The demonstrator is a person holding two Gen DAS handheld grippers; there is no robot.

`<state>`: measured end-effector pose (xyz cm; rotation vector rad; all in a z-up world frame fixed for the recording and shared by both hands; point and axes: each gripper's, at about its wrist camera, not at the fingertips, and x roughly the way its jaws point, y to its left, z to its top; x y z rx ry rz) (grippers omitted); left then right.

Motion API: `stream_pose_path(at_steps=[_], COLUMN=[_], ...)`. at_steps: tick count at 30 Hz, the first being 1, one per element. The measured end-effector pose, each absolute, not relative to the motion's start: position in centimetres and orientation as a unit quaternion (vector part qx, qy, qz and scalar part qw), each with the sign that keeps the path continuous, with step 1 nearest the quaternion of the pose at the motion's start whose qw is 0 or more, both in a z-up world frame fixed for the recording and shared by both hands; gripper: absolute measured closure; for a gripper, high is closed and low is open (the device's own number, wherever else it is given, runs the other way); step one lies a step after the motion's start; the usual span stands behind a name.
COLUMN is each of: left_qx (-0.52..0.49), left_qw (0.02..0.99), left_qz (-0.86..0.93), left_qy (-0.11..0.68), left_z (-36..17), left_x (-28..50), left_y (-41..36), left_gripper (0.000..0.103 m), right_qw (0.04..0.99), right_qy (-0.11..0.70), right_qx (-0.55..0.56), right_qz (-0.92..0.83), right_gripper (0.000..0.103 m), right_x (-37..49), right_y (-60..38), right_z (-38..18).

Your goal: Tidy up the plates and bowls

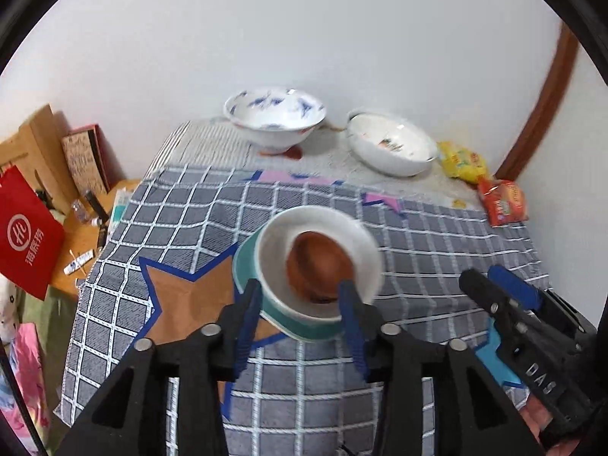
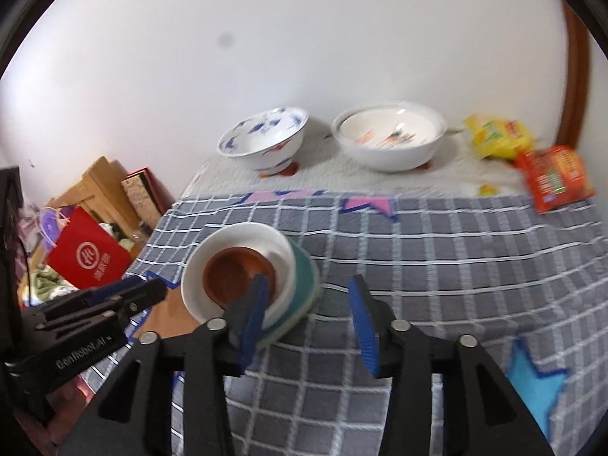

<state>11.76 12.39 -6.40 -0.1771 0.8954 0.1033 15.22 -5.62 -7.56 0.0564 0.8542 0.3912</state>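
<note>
Standing on the checked cloth (image 1: 437, 250) of the desk, a nested stack holds three pieces: a brown dish (image 1: 317, 266) inside a white bowl (image 1: 323, 224), and this inside a teal bowl (image 1: 247, 266). The stack sits near the middle of the desk, partly over a brown star patch (image 1: 182, 296).

The left wrist view shows the left hand-held gripper (image 1: 300, 296) with blue fingers (image 1: 249, 326) spread on both sides of the stack's near rim; whether they touch it I cannot tell. The right hand-held gripper (image 1: 494, 285) enters this view from the right, and a light blue star (image 1: 490, 349) is seen under it.

The right wrist view shows the right hand-held gripper (image 2: 307, 296) spread too. Its left finger lies in front of the stack and its right finger is over bare cloth, so nothing is pinched. Here the left hand-held gripper (image 2: 129, 292) comes from the left side.

Both grippers point down at a slant toward the desk.

Far on the desk, by the wall, stand a blue-patterned bowl (image 1: 273, 114) on the left and a white bowl with orange marks (image 1: 391, 144) on the right. Just right of them lie a yellow packet (image 1: 461, 161) and a red packet (image 1: 501, 201). A red bag (image 1: 26, 235) is at the left, off the desk.
</note>
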Motion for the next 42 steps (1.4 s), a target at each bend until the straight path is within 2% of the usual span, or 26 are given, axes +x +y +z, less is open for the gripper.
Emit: stream_pose_path(at_steps=[6, 8, 10, 16, 18, 19, 20, 25, 42], left_qx=[-0.049, -0.044, -0.038, -0.039, -0.032, -0.029, -0.026, -0.014, -0.006], left_qw=[0.914, 0.918, 0.92, 0.92, 0.92, 0.921, 0.921, 0.925, 0.923], left_qz=[0.051, 0.052, 0.051, 0.058, 0.06, 0.06, 0.06, 0.067, 0.071], left_qy=[0.4, 0.391, 0.388, 0.386, 0.386, 0.385, 0.383, 0.375, 0.379], left_z=[-4.0, -3.5, -3.3, -3.2, -3.0, -2.9, -2.9, -2.5, -2.3], left_x=[9.0, 8.3, 7.7, 6.5, 6.2, 6.1, 5.9, 5.4, 5.2], left_y=[8.8, 7.7, 6.7, 5.5, 5.0, 4.7, 4.5, 3.7, 3.2], left_gripper=[0.042, 0.035, 0.027, 0.024, 0.018, 0.016, 0.016, 0.012, 0.012], right_qw=[0.915, 0.92, 0.925, 0.927, 0.928, 0.929, 0.931, 0.936, 0.939], right_qy=[0.38, 0.373, 0.365, 0.366, 0.363, 0.358, 0.352, 0.34, 0.331], right_qx=[0.0, 0.003, 0.001, -0.008, -0.008, -0.007, -0.007, -0.011, 0.007], right_qz=[0.138, 0.122, 0.107, 0.082, 0.087, 0.09, 0.093, 0.09, 0.095], right_gripper=[0.047, 0.04, 0.038, 0.038, 0.028, 0.018, 0.015, 0.011, 0.011], right_x=[11.2, 10.2, 9.5, 8.5, 7.9, 7.6, 7.4, 6.5, 5.4], right_y=[-10.1, -11.6, -12.8, -14.9, -15.2, -15.5, -15.3, -15.4, -16.3], right_z=[-4.8, -4.2, -3.7, -3.5, -3.4, -3.3, -3.2, -2.8, -2.3])
